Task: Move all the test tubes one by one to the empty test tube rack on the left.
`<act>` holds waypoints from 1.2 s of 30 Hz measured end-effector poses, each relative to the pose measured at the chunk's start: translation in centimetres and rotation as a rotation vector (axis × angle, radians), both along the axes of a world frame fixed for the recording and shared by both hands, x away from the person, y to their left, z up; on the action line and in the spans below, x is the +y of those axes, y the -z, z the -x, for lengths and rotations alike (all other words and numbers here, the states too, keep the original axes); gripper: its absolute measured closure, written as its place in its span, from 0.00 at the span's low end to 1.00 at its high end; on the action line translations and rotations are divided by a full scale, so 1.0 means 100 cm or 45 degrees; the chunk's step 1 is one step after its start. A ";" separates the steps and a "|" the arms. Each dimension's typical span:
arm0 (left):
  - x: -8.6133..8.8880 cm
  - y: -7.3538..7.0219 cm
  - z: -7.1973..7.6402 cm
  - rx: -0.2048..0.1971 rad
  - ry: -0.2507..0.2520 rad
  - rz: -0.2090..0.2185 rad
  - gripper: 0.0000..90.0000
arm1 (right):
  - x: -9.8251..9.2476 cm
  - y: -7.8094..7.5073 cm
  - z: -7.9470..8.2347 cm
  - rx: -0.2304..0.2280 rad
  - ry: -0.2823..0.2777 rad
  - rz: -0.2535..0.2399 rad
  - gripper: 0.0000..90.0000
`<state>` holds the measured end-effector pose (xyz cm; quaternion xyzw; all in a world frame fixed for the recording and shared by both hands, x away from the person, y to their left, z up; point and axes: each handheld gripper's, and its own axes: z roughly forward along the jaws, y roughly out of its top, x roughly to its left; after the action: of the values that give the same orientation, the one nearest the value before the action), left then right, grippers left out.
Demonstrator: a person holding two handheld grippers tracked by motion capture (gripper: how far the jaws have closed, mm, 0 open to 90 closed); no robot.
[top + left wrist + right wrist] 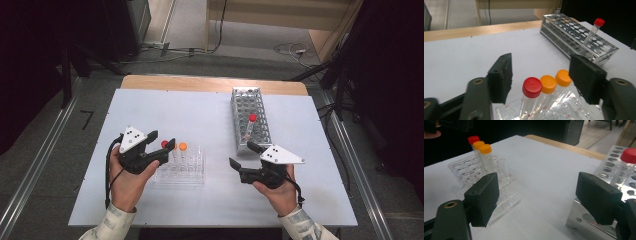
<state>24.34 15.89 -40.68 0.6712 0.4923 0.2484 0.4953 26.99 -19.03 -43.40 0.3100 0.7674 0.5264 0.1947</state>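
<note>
1. Landmark: clear plastic rack (181,170), left of centre on the white tabletop (200,112).
2. Left tool (161,141) sits at the clear rack's left end, jaws spread, pinching nothing. In the left gripper view the red-capped tube (531,96) and two orange-capped tubes (548,86) stand in the rack between the jaws, untouched.
3. Right tool (241,155) hovers right of the clear rack, apart from it, jaws spread wide and empty.
4. Metal rack (249,117) lies farther right of the clear rack, running toward the far edge. One red-capped tube (249,126) leans in it, just beyond the right tool.
</note>
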 end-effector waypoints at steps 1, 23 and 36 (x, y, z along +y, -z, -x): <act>-0.001 0.000 0.000 0.001 0.000 0.007 0.34 | -0.002 0.000 -0.002 -0.003 0.023 0.003 0.19; -0.005 -0.001 0.000 -0.013 0.012 0.023 0.30 | -0.011 0.017 -0.070 0.014 0.383 0.071 0.36; -0.006 -0.001 0.001 -0.009 0.024 0.025 0.31 | -0.003 0.020 -0.094 0.001 0.393 0.116 0.65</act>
<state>24.26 15.25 -40.59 0.6700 0.4867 0.2412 0.5061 36.42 -19.32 -45.43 0.4152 0.7339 0.4546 0.2869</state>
